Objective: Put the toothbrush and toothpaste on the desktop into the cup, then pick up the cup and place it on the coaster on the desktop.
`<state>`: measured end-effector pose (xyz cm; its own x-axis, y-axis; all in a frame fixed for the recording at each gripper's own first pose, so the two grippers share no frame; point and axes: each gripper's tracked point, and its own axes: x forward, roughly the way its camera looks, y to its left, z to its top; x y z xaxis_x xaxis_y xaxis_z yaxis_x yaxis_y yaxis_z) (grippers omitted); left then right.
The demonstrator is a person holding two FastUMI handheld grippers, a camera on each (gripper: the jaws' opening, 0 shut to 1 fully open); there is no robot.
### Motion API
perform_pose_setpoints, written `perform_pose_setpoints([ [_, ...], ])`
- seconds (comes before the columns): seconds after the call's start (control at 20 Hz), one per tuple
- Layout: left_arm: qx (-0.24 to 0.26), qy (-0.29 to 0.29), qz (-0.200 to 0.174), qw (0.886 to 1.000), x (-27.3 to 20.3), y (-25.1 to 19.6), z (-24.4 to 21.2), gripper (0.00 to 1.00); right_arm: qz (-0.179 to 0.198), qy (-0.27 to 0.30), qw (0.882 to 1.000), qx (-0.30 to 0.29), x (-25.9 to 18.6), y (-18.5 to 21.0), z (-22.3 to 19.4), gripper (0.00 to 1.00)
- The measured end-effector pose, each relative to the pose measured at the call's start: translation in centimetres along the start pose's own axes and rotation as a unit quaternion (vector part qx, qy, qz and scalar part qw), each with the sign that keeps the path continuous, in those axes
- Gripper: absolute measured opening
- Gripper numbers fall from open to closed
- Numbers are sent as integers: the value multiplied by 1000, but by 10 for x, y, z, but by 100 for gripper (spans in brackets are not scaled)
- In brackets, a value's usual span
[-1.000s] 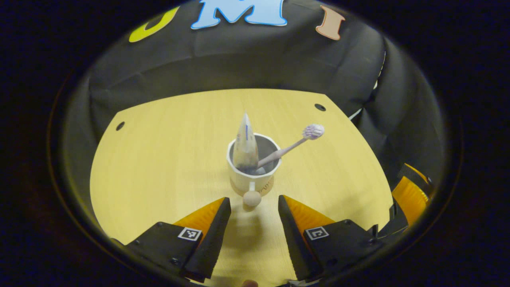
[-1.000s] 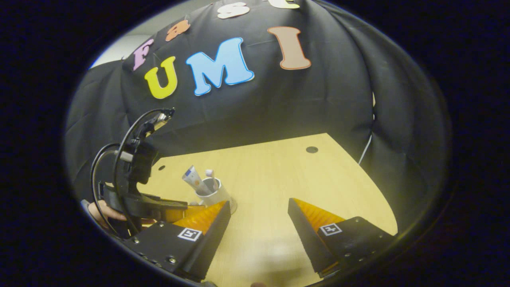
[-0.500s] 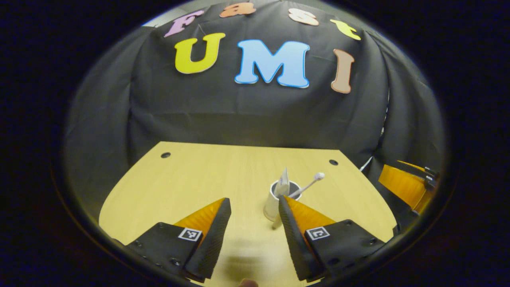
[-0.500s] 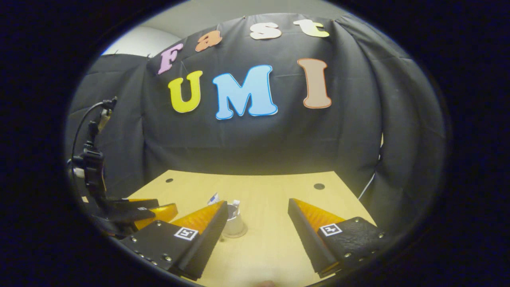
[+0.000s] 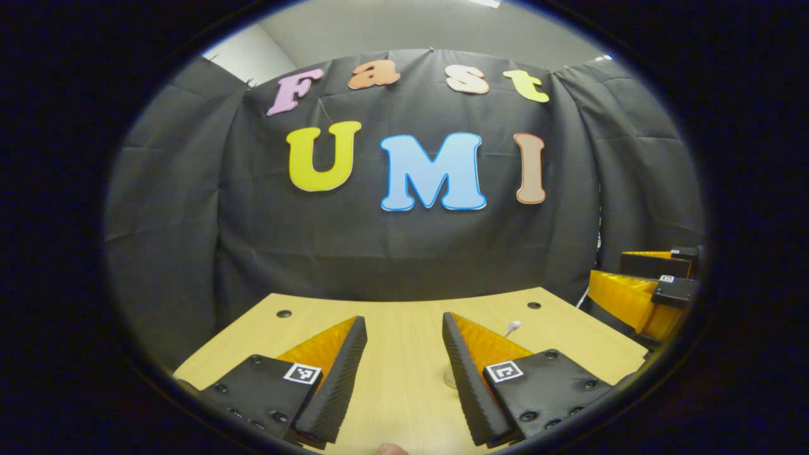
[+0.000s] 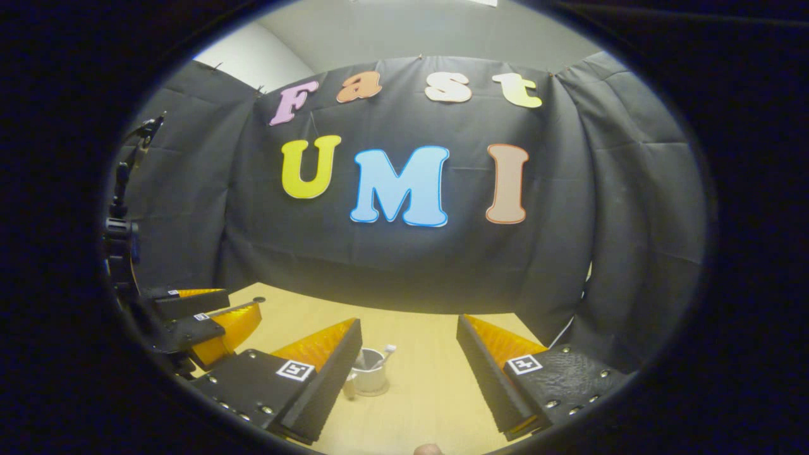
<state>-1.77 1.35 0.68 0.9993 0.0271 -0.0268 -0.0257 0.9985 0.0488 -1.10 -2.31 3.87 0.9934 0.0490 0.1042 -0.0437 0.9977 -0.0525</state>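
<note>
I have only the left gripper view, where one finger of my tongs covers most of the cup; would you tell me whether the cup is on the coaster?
Observer: In the right gripper view, the cup stands upright on a thin round coaster, whose edge shows around its base.
Operator: Thank you. Are both items inside it?
Observer: The toothbrush leans in the cup, head up. A darker item beside it is too small to name.
Operator: Are my tongs clear of it?
Observer: Yes, the left tongs are open and apart from the cup.
</note>
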Motion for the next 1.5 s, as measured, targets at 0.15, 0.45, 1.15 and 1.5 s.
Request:
perform_pose_setpoints([
  [0.15,9,-10,-18,1000,1,-4,6,78,-5,2,1000,-4,3,13,4,95],
  [0.45,10,-36,-41,998,6,-4,30,78,-27,-18,999,12,4,15,34,95],
  [1.15,1,-48,-44,998,23,-9,34,79,-38,-44,998,-6,17,-3,47,95],
  [1.5,-9,-57,-58,997,41,-21,36,79,-58,-31,998,-6,16,-25,37,94],
])
